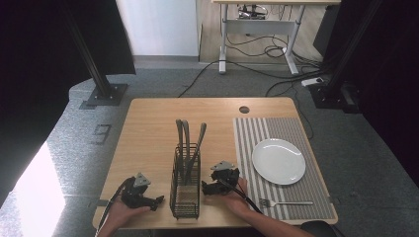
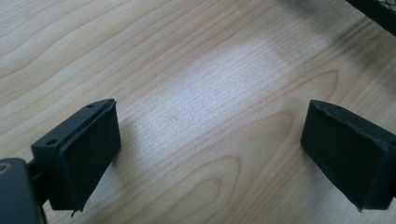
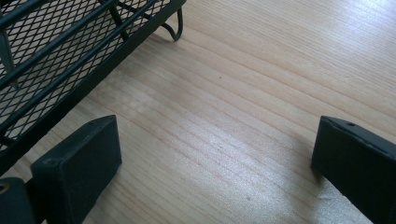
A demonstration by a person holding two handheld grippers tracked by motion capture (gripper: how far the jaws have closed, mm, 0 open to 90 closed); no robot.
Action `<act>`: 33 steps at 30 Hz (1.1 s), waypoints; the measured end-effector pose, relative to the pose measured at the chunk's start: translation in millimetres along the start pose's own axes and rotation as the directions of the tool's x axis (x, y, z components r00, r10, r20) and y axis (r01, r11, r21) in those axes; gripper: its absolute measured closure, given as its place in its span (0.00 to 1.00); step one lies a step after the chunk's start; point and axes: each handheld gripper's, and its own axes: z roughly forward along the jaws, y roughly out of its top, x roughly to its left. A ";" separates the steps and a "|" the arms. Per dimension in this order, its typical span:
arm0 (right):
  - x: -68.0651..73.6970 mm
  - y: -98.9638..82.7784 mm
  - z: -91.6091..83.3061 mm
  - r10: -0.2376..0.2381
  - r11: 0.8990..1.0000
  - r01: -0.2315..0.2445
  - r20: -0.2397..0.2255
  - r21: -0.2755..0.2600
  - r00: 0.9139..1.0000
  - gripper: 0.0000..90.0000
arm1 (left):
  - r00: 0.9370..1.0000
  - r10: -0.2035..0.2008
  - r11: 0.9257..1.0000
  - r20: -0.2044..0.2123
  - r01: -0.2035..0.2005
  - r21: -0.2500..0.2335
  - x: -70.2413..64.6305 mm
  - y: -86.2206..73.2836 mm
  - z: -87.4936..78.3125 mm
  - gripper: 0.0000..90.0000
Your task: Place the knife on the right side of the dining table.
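Am seeing both tongs released, nothing betw. jaws: left tongs (image 1: 157, 200), right tongs (image 1: 203, 187) flanking mesh caddy (image 1: 185, 195). Utensil handles (image 1: 187, 136) standing upright; right tongs sitting nearer.

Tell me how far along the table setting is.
Done: plate on the striped placemat, fork laid in front of it. In hand: nothing; left gripper and right gripper sit open beside the mesh caddy. Left: three utensils stand in it.

Mesh caddy (image 1: 185, 190) stands near-centre on table (image 1: 148, 128), utensils (image 1: 190, 143) in it; placemat (image 1: 281, 168) to its right bears plate (image 1: 278, 161), fork (image 1: 285, 202) near of plate
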 end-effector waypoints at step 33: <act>-15.2 44.9 -80.9 0.078 0.958 -0.123 -0.178 -0.257 0.981 0.11 | 1.000 0.008 1.000 0.006 -0.008 -0.001 0.1 -2.1 -1.8 0.05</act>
